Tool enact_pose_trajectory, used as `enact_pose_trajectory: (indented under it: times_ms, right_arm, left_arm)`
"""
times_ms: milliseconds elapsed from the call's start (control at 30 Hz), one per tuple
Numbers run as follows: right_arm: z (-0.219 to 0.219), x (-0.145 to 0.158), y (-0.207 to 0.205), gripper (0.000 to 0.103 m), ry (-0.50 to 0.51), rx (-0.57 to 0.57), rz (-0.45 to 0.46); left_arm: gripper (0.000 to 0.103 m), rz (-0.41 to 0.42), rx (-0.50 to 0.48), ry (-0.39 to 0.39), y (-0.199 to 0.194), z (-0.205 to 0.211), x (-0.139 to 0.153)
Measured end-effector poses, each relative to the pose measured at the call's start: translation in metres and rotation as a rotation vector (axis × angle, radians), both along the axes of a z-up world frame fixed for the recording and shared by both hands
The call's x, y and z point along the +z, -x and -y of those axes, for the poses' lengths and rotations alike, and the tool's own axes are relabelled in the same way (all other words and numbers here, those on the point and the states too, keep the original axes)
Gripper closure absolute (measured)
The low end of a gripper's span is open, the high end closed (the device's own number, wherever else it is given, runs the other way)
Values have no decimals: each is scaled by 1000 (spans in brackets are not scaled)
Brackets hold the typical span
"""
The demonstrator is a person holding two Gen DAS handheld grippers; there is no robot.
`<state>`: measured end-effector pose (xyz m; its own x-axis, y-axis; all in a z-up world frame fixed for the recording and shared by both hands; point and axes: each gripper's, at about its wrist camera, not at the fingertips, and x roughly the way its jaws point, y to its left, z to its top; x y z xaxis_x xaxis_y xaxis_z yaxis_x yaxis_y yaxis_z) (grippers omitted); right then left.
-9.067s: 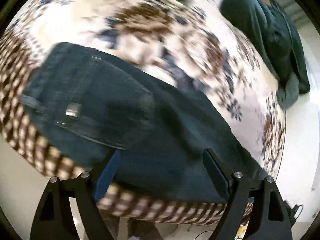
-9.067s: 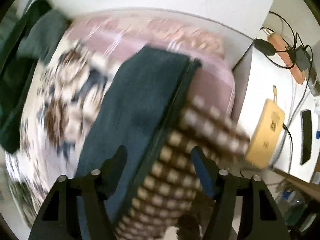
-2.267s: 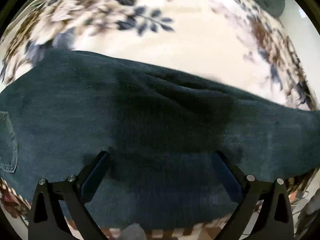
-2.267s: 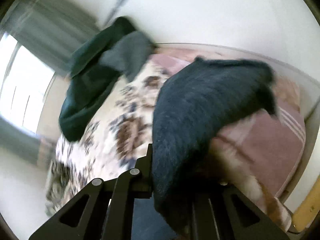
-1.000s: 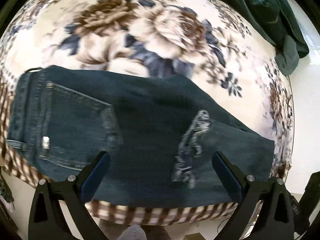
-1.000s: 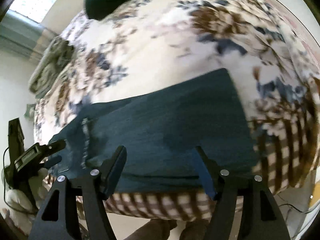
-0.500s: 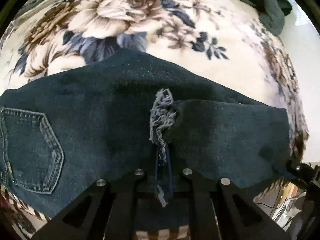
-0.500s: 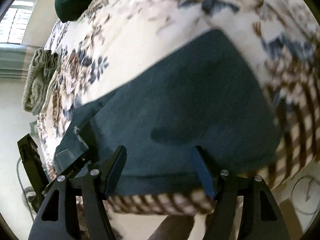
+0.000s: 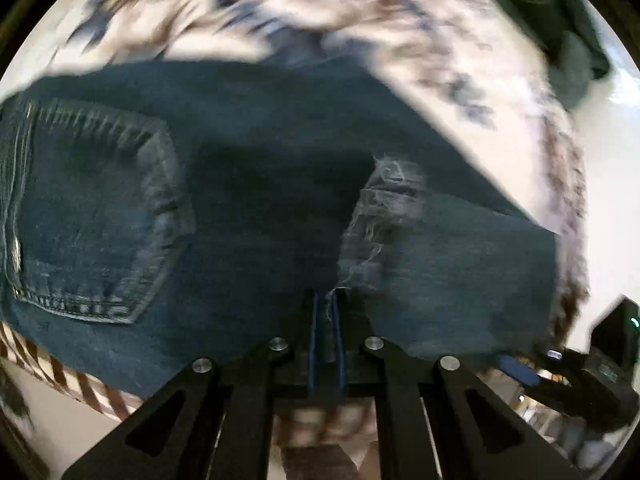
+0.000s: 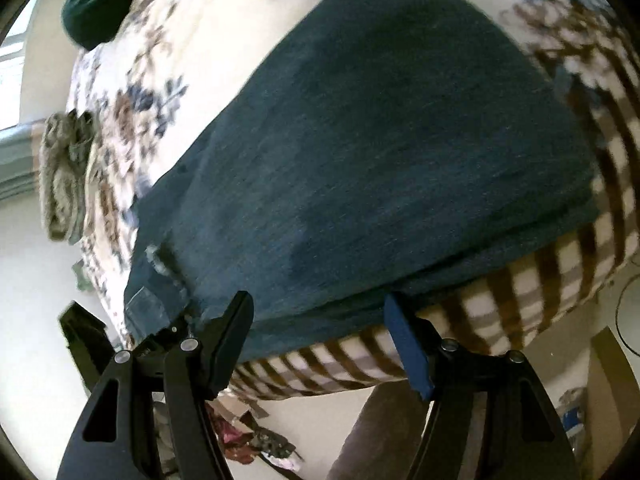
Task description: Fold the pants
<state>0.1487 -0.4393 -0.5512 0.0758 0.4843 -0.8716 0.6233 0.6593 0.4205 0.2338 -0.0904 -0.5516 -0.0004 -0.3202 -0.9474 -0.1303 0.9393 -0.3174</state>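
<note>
Dark blue jeans [image 9: 260,200] lie folded across the near edge of a floral bedspread [image 9: 400,12], back pocket [image 9: 92,220] at the left. Their frayed hem [image 9: 380,208] lies on top, right of centre. My left gripper [image 9: 326,300] is shut on the near end of that frayed hem, with loose threads between the pads. In the right wrist view the jeans [image 10: 380,140] fill the middle. My right gripper [image 10: 320,320] stands open, its jaws straddling the jeans' near edge without pressing on it. The left gripper's body [image 10: 84,336] shows at the lower left there.
A brown-and-white checked border [image 10: 520,280] hangs over the bed's edge below the jeans. A dark green garment [image 10: 96,4] lies at the far end of the bed, a rolled towel [image 10: 64,176] at the left. Floor clutter shows beneath the grippers.
The left jaws went from wide open to shut and sank onto the frayed hem. The right gripper dropped closer to the jeans' near edge and rolled, still open.
</note>
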Motion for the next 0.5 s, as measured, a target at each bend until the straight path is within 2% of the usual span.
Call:
enact_pose_trajectory:
  times_ms: [67, 133, 200, 233, 267, 300, 333, 400, 433, 500]
  right_arm:
    - [12, 0, 5, 32, -12, -62, -7]
    - [26, 0, 12, 32, -32, -147, 9]
    - [38, -2, 16, 34, -32, -203, 21]
    - [42, -5, 17, 39, -29, -216, 13]
    - [45, -8, 17, 41, -29, -240, 7]
    - [48, -12, 18, 50, -31, -261, 4]
    - [49, -13, 19, 69, -21, -274, 1]
    - [52, -16, 24, 93, 37, -288, -32]
    - [53, -16, 29, 97, 43, -309, -32]
    - [51, -10, 35, 97, 64, -306, -11]
  left_arm:
    - [97, -39, 57, 57, -3, -12, -6]
    - [96, -31, 79, 65, -5, -16, 2]
    - [85, -27, 73, 61, -6, -13, 12]
    - [80, -16, 72, 63, -7, -11, 16]
    - [66, -5, 68, 68, -7, -8, 18]
    - [49, 2, 61, 68, -7, -3, 20]
    - [46, 8, 51, 65, -8, 2, 19]
    - [44, 1, 44, 67, -11, 10, 13]
    - [44, -6, 46, 66, -12, 15, 9]
    - [44, -4, 33, 49, -13, 25, 4]
